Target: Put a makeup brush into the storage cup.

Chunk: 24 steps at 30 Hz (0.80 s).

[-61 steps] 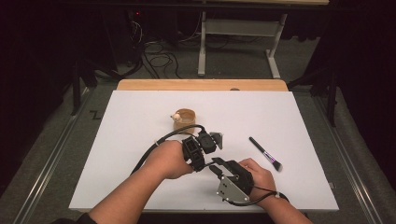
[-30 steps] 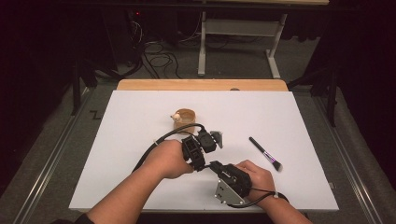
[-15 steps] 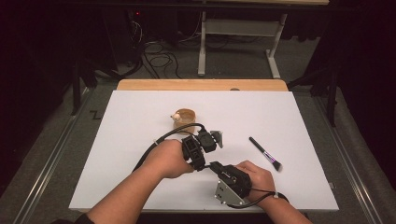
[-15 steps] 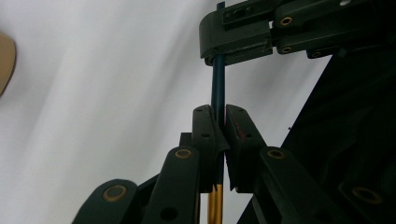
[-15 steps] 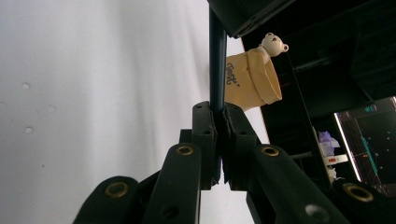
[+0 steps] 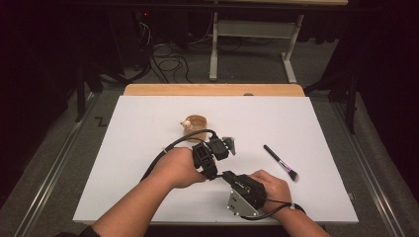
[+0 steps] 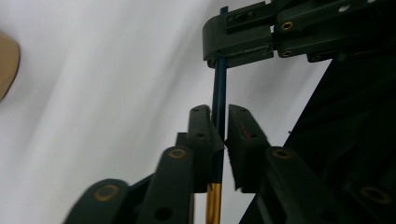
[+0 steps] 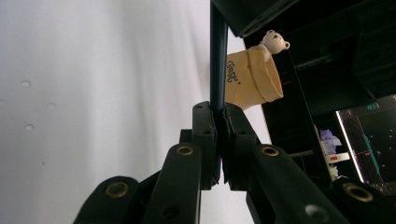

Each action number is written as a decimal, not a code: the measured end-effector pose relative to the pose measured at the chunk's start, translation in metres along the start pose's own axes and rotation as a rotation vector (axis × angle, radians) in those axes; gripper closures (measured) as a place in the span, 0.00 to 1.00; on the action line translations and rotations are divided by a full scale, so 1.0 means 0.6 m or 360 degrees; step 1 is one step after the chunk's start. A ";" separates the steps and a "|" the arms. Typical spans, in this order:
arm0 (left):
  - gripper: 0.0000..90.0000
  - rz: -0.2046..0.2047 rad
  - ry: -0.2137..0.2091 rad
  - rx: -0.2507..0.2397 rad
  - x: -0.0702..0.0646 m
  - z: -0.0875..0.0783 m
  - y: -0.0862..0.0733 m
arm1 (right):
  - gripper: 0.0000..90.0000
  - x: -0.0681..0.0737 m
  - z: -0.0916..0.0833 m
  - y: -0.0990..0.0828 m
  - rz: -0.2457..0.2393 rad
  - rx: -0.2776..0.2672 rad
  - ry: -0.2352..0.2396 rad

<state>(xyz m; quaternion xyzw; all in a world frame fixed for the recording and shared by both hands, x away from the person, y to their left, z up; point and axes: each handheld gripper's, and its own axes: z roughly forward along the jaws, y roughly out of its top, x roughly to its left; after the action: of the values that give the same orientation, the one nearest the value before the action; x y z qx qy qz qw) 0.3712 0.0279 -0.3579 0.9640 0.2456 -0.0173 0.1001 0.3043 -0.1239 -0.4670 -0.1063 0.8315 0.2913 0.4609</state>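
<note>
My two grippers meet over the near middle of the white table (image 6: pixel 148 148). A thin dark blue rod (image 7: pixel 219 88) with a gold band (image 7: pixel 213 205) runs between them. In the left gripper view my left gripper (image 7: pixel 219 109) has the rod between its jaws; they have just been opening, and a slim gap shows beside the right pad (image 7: pixel 236 126). Across from it, my right gripper (image 7: pixel 219 60) holds the rod's far end. In the right gripper view my right gripper (image 8: pixel 219 106) is shut on the rod (image 8: pixel 218 60). From above, the left gripper (image 6: pixel 213 165) and right gripper (image 6: pixel 228 177) nearly touch.
A beige cup with a small bear figure (image 6: pixel 194 122) stands just beyond the hands, also the beige cup (image 8: pixel 252 77) behind the rod. A dark makeup brush (image 6: pixel 280 163) lies to the right. A wooden strip (image 6: pixel 212 90) edges the table's far side.
</note>
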 end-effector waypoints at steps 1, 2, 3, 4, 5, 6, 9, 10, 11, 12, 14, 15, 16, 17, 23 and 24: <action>0.82 -0.0008 -0.0008 -0.0017 0.000 -0.001 0.000 | 0.96 0.001 0.000 0.000 -0.0006 0.0004 0.0000; 0.77 -0.0016 -0.0011 -0.0031 0.001 -0.004 0.000 | 0.96 0.002 0.001 0.000 -0.0003 0.0005 0.0001; 0.72 -0.0016 -0.0011 -0.0031 0.001 -0.004 0.000 | 0.96 0.002 0.001 0.000 -0.0005 0.0008 0.0003; 0.68 -0.0019 0.0002 -0.0047 0.002 -0.006 0.000 | 0.96 0.002 0.001 0.000 -0.0007 0.0009 0.0004; 0.67 -0.0029 0.0016 -0.0067 0.002 -0.008 0.000 | 0.96 0.002 0.001 0.000 -0.0006 0.0009 0.0004; 0.64 -0.0031 0.0025 -0.0072 0.002 -0.009 0.000 | 0.96 0.002 0.001 0.000 0.0001 0.0010 0.0003; 0.57 -0.0031 0.0051 -0.0105 0.004 -0.014 -0.002 | 0.96 0.001 0.001 -0.001 0.0020 0.0012 0.0005; 0.55 -0.0037 0.0067 -0.0139 0.006 -0.018 -0.005 | 0.96 0.000 0.001 -0.002 0.0018 0.0010 0.0006; 0.53 -0.0038 0.0089 -0.0152 0.007 -0.021 -0.006 | 0.96 0.000 0.001 -0.002 0.0018 0.0016 0.0010; 0.51 -0.0043 0.0091 -0.0158 0.008 -0.022 -0.007 | 0.96 -0.002 0.001 -0.003 0.0004 0.0016 0.0008; 0.49 -0.0050 0.0123 -0.0178 0.010 -0.025 -0.010 | 0.96 -0.002 0.000 -0.004 0.0018 0.0021 0.0014; 0.47 -0.0051 0.0141 -0.0192 0.012 -0.027 -0.013 | 0.96 -0.002 0.000 -0.004 0.0014 0.0022 0.0015; 0.45 -0.0055 0.0147 -0.0198 0.012 -0.027 -0.013 | 0.96 -0.001 0.001 -0.004 0.0027 0.0023 0.0019; 0.44 -0.0063 0.0162 -0.0213 0.014 -0.029 -0.015 | 0.96 -0.001 0.001 -0.005 0.0027 0.0026 0.0017; 0.41 -0.0117 0.0209 -0.0290 0.030 -0.035 -0.029 | 0.96 -0.004 0.000 -0.009 0.0063 0.0052 0.0023; 0.41 -0.0127 0.0210 -0.0299 0.033 -0.035 -0.032 | 0.96 -0.005 0.000 -0.010 0.0068 0.0055 0.0026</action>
<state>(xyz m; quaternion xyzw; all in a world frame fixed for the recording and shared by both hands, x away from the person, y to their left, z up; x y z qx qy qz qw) 0.3793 0.0580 -0.3423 0.9390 0.2903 0.0653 0.1728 0.3085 -0.1293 -0.4668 -0.0830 0.8423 0.2856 0.4495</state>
